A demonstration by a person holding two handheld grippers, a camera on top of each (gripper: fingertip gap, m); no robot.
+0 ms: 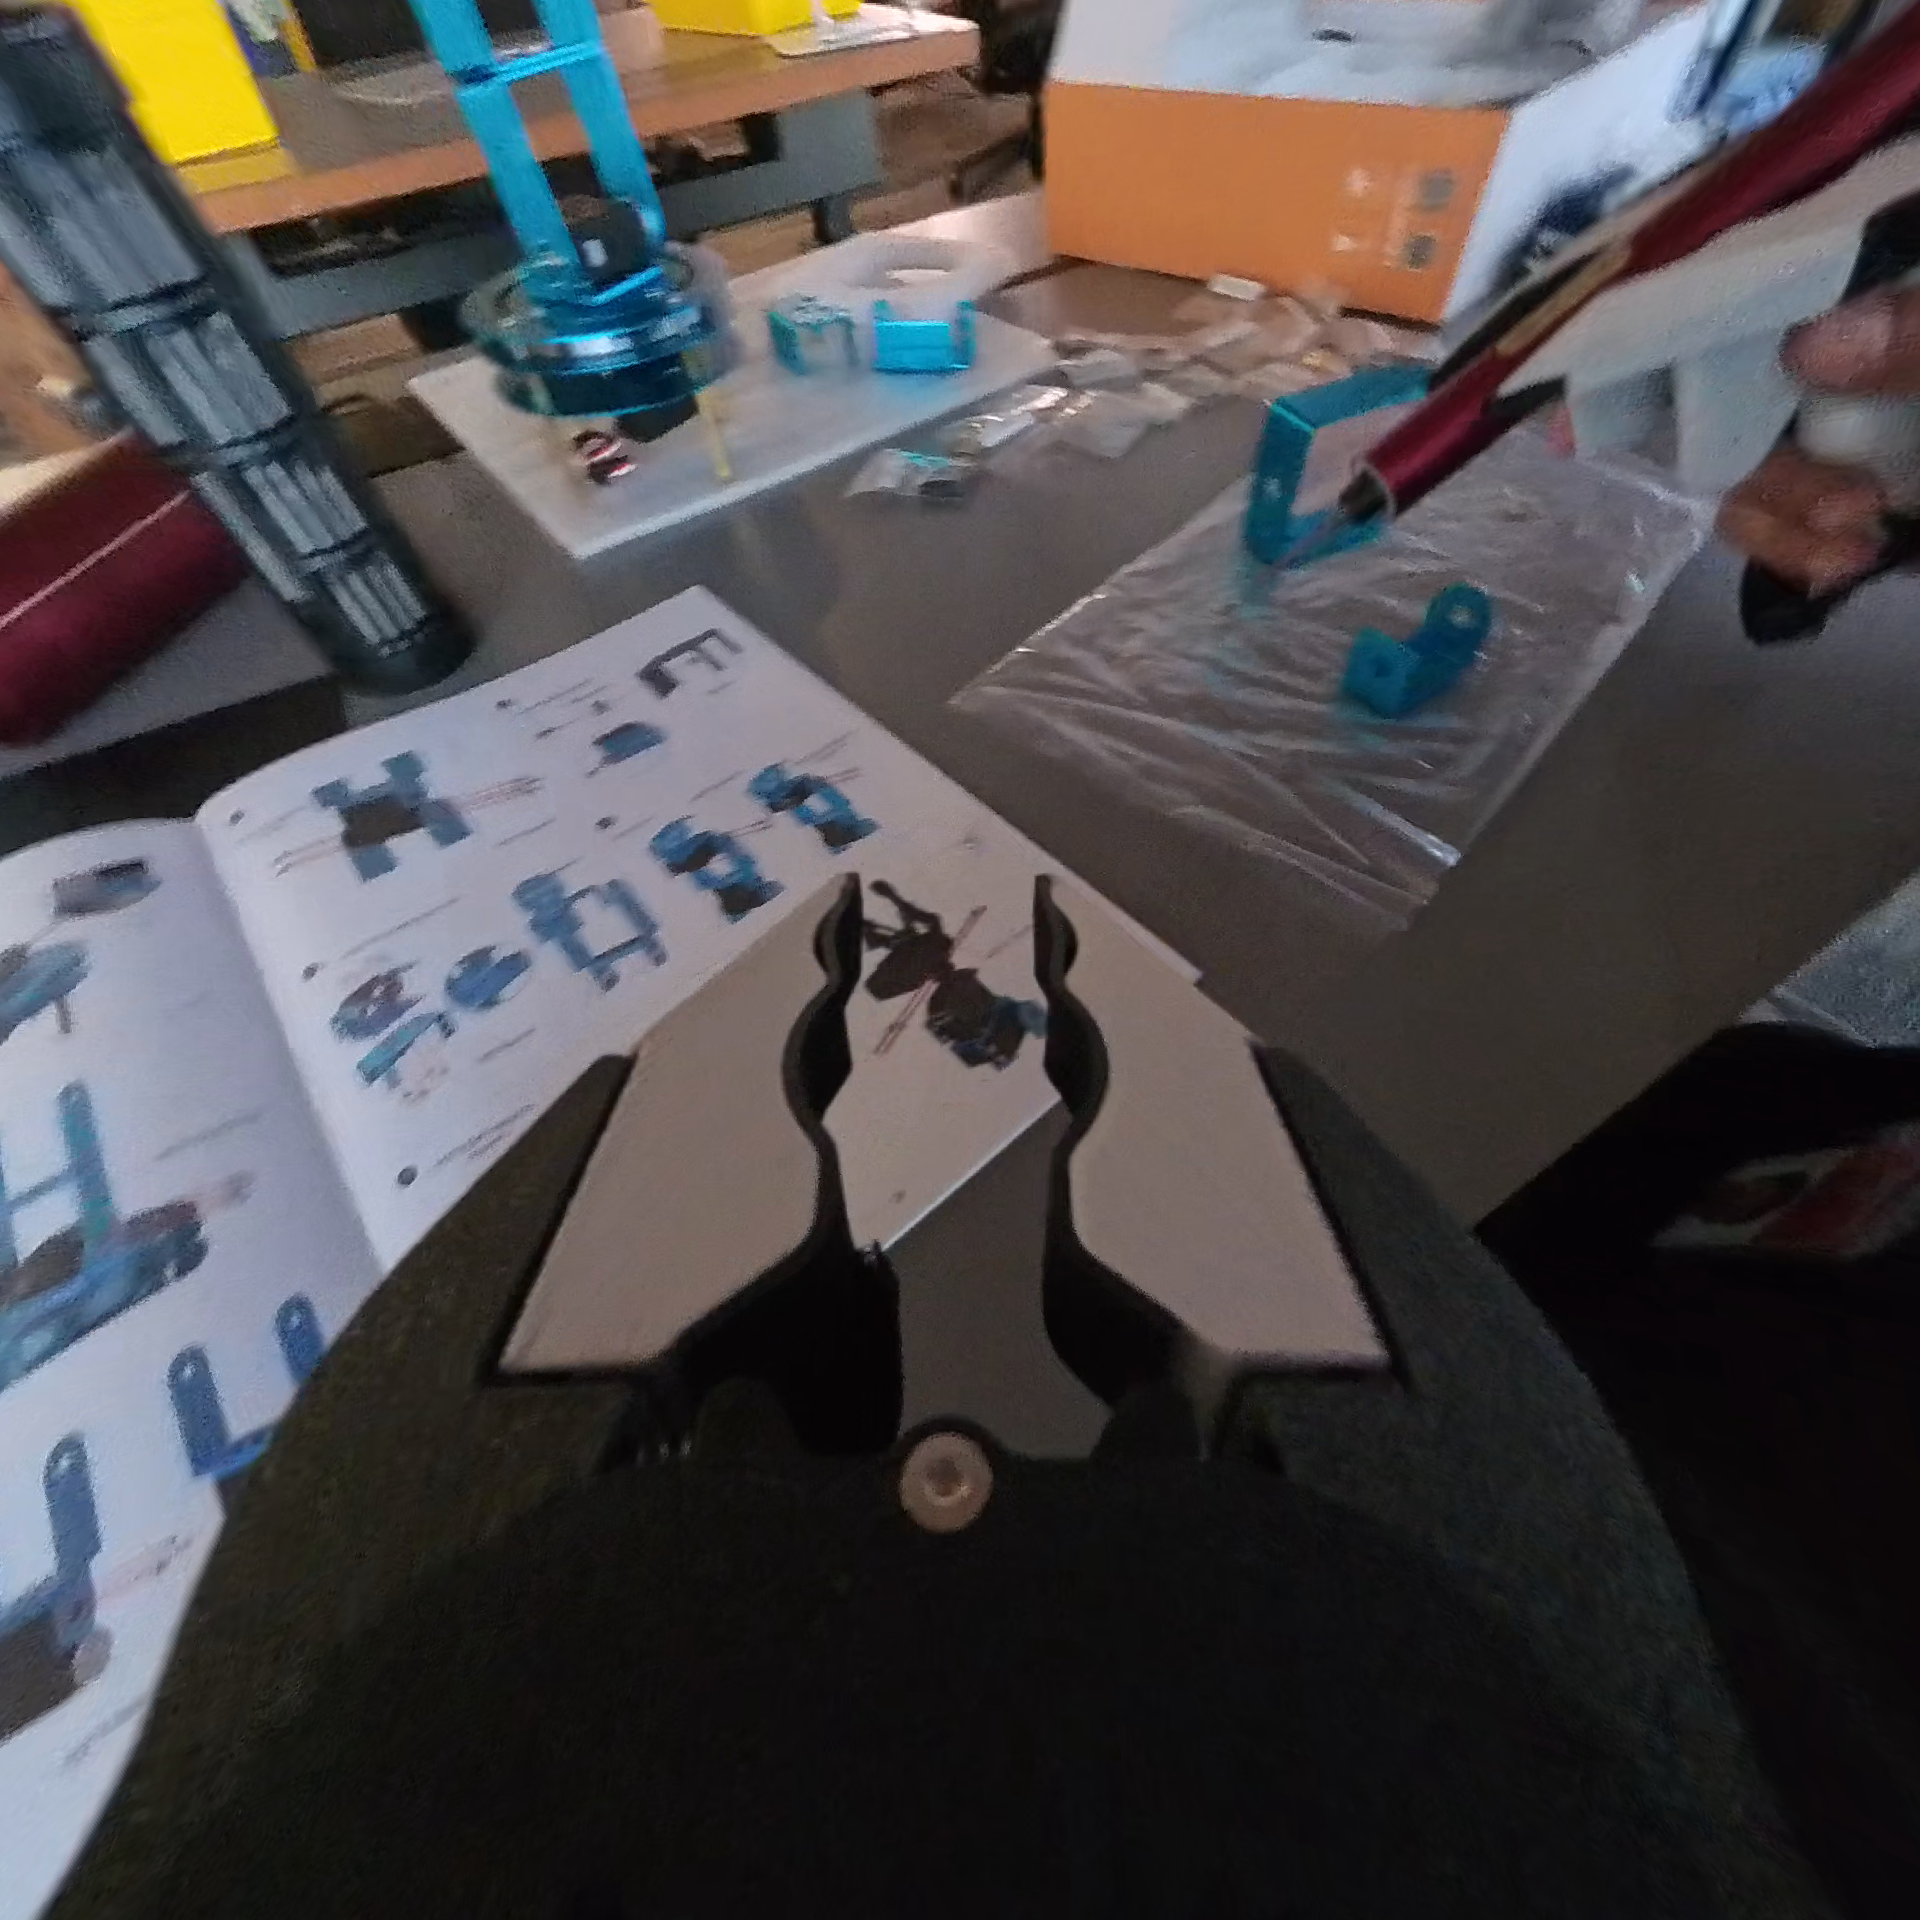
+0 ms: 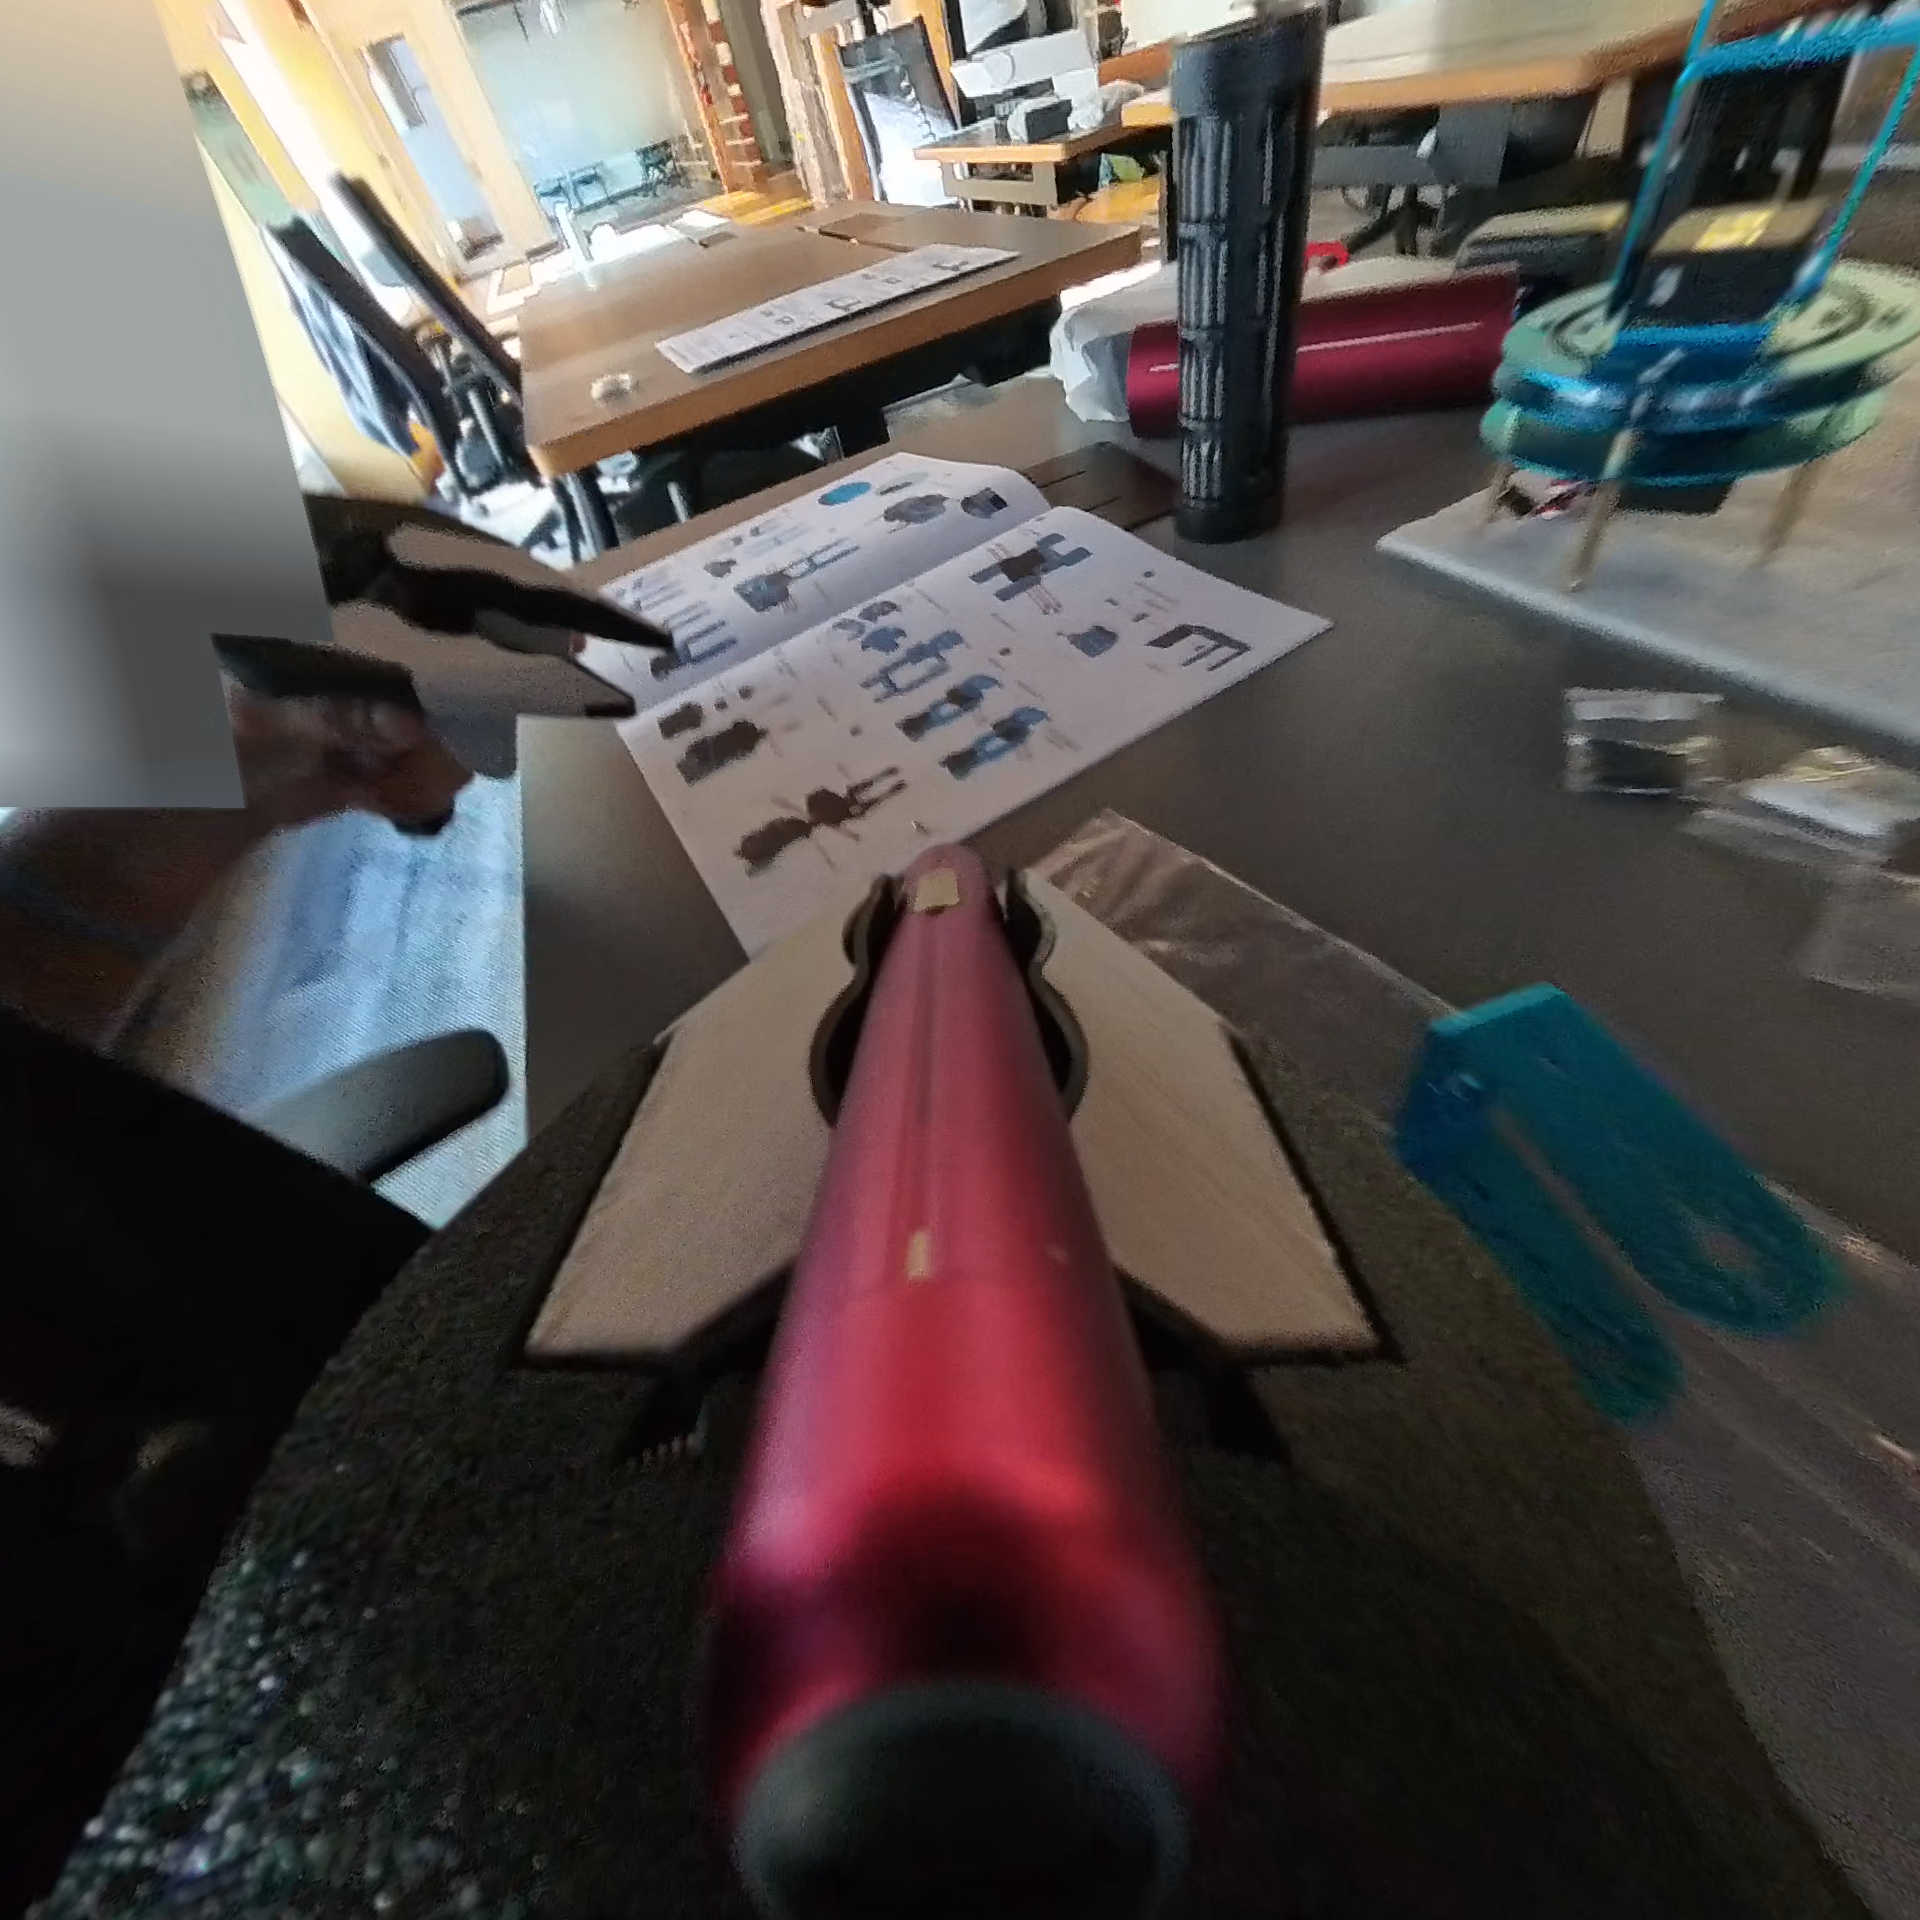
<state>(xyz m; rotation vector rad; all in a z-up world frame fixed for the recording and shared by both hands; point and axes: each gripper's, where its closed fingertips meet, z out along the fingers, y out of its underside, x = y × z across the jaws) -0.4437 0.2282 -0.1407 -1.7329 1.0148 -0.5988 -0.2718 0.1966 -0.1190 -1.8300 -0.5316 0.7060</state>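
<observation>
A grey table (image 1: 935, 613) carries an open instruction booklet (image 1: 499, 883), a clear plastic bag (image 1: 1299, 727) and a white board (image 1: 790, 447) bearing a blue round-based assembly (image 1: 592, 322); a tall dark cylinder (image 1: 239, 436) stands beside the booklet. The left gripper (image 1: 948, 894) hovers over the booklet's right page, jaws parted, holding nothing; the right gripper (image 2: 940, 894) is clamped around a red screwdriver (image 2: 935, 1247), whose tip sits at a blue U-bracket (image 1: 1320, 468) standing on the bag; a smaller blue bracket (image 1: 1418, 649) lies near it.
</observation>
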